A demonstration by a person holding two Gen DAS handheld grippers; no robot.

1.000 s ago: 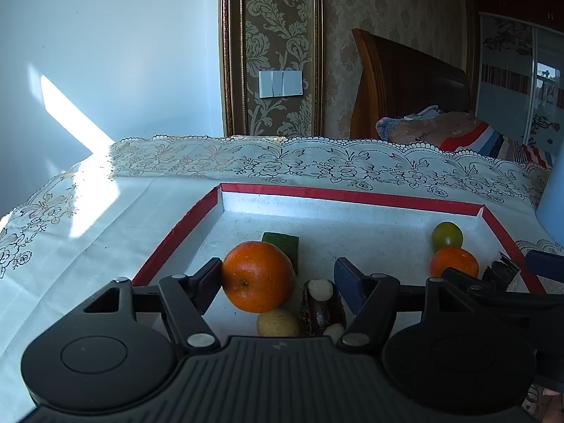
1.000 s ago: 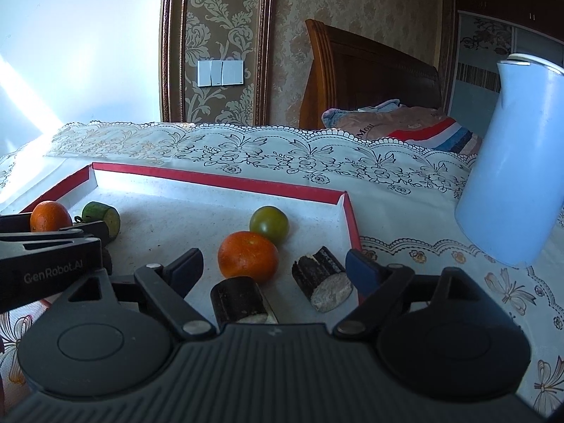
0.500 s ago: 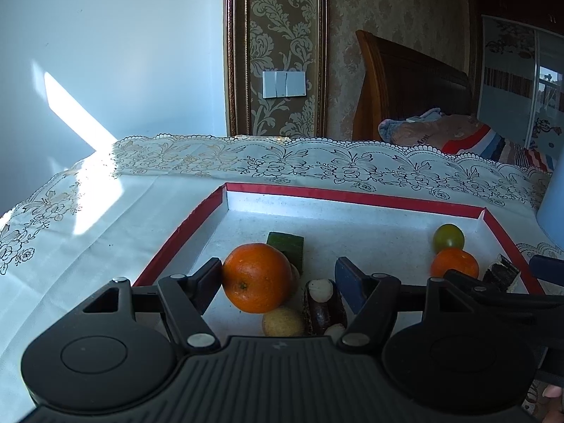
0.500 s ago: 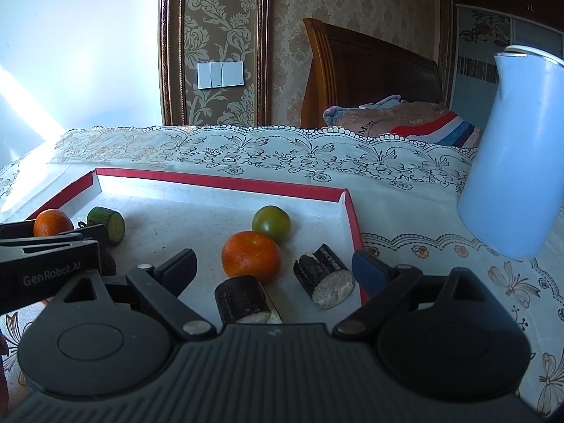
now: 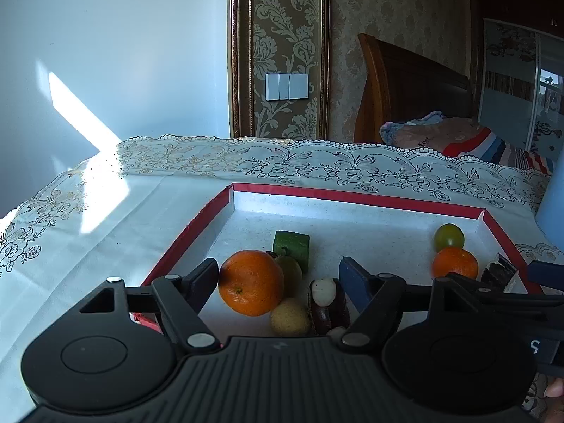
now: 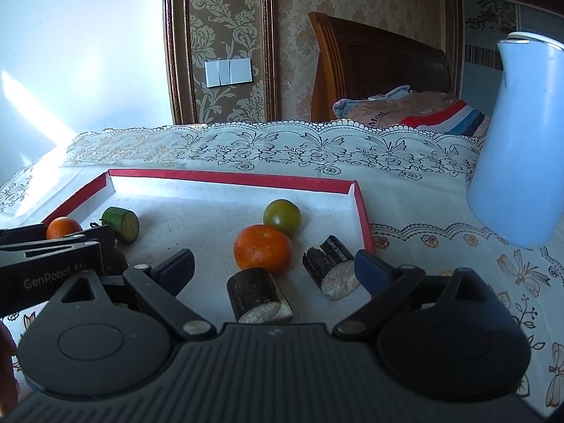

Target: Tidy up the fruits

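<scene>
Orange, glossy fruit (image 5: 251,282) lies in red-rimmed tray (image 5: 352,195).

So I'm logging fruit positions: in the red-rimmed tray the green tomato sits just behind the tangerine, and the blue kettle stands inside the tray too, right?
Not quite: the blue kettle stands outside the red-rimmed tray, on the tablecloth to its right, as the right wrist view shows. The green tomato does sit just behind the tangerine.
</scene>
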